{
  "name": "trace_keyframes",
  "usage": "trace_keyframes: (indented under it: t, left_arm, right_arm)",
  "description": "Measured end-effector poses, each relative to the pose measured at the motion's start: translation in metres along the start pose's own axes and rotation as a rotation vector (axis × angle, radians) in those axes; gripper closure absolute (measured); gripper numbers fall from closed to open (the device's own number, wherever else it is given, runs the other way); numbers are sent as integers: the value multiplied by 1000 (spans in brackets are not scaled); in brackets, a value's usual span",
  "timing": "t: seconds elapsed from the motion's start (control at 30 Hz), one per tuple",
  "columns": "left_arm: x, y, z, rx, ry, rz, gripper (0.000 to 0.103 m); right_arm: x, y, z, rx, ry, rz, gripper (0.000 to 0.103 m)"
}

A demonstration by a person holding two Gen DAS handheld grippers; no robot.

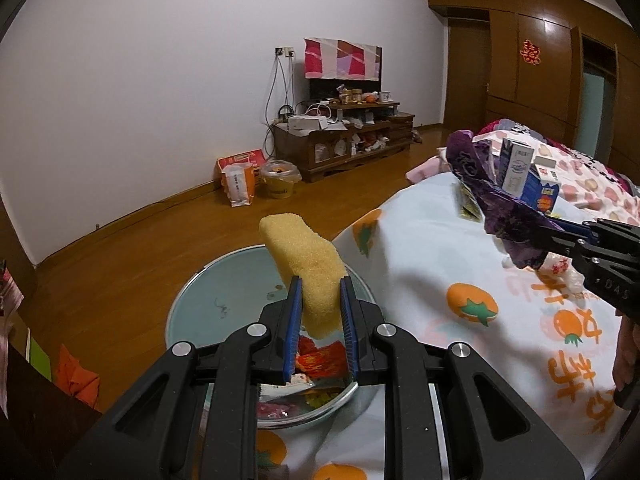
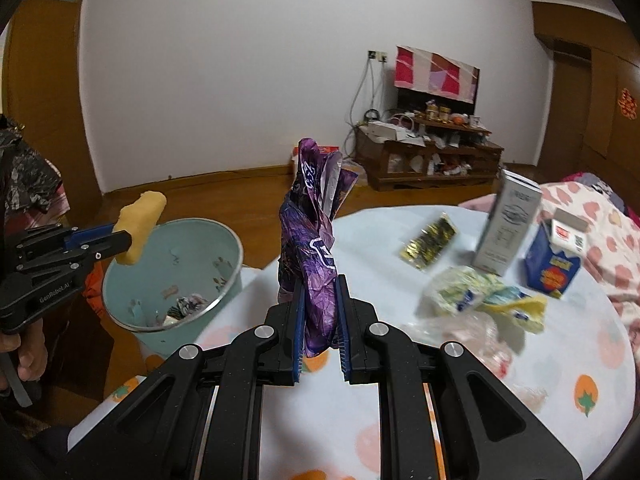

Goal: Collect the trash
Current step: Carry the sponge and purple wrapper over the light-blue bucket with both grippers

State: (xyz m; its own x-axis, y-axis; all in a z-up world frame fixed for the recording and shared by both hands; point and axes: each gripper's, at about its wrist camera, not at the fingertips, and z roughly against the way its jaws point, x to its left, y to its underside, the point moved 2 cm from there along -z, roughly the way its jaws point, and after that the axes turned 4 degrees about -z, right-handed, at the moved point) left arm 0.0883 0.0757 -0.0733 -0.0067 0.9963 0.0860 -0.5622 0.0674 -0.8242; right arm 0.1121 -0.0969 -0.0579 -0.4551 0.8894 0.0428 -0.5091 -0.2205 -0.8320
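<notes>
My left gripper (image 1: 320, 304) is shut on a yellow sponge (image 1: 308, 264), held upright over the pale blue trash bin (image 1: 208, 280). The bin stands at the table's edge with wrappers inside. From the right wrist view the same sponge (image 2: 142, 228) hangs above the bin (image 2: 176, 264). My right gripper (image 2: 320, 304) is shut on a crumpled purple wrapper (image 2: 312, 240), held up above the table's near left part. That wrapper (image 1: 496, 196) and the right gripper's fingers (image 1: 560, 240) show at the right of the left wrist view.
On the round table with an orange-fruit cloth (image 2: 400, 400) lie a gold packet (image 2: 430, 242), a crumpled yellow-white wrapper (image 2: 480, 300), clear plastic, a grey carton (image 2: 508, 228) and a blue carton (image 2: 556, 256). A wooden TV stand (image 1: 344, 136) stands by the far wall.
</notes>
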Motion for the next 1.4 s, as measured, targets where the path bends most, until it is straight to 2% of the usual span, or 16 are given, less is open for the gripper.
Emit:
trace_keyframes:
  t: [0.43, 1.4]
  left_arm:
    - [23, 3, -2, 6, -44, 33, 84]
    - [54, 5, -7, 11, -110, 83, 84]
  right_arm:
    - [32, -12, -22, 3, -52, 53, 88]
    - [63, -16, -57, 33, -114, 108, 88]
